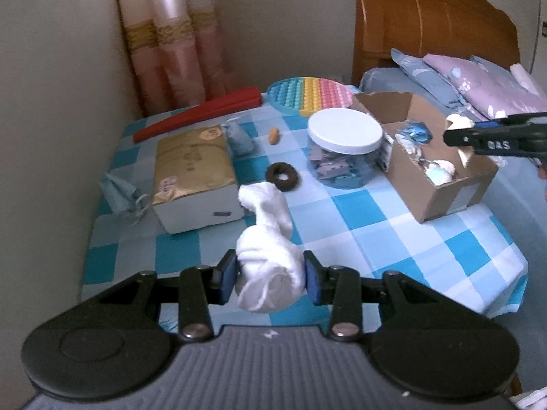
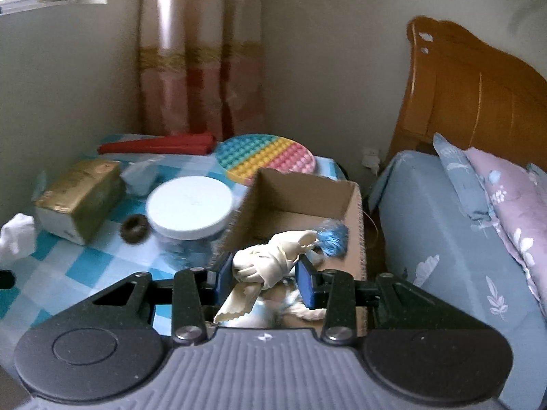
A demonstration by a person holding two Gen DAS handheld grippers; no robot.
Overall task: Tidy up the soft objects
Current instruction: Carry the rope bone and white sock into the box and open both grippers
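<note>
My left gripper (image 1: 270, 278) is shut on a white sock (image 1: 270, 259) and holds it above the front of the blue checked table (image 1: 393, 235). The sock's other end hangs toward a dark ring-shaped hair tie (image 1: 282, 176). My right gripper (image 2: 263, 282) is shut on a knotted cream cloth (image 2: 273, 261) and holds it over the open cardboard box (image 2: 355, 212). A blue tassel (image 2: 333, 239) lies inside the box. The right gripper also shows in the left wrist view (image 1: 454, 133) above the box (image 1: 444, 191), which holds several small soft items.
A clear jar with a white lid (image 1: 344, 130) stands beside the box. A gold-topped box (image 1: 193, 167), a red folded fan (image 1: 198, 112), a rainbow pop-it disc (image 1: 309, 95), a small orange piece (image 1: 274, 135) and grey-blue cloths (image 1: 118, 188) lie on the table. A bed with pillows (image 2: 478, 205) is at right.
</note>
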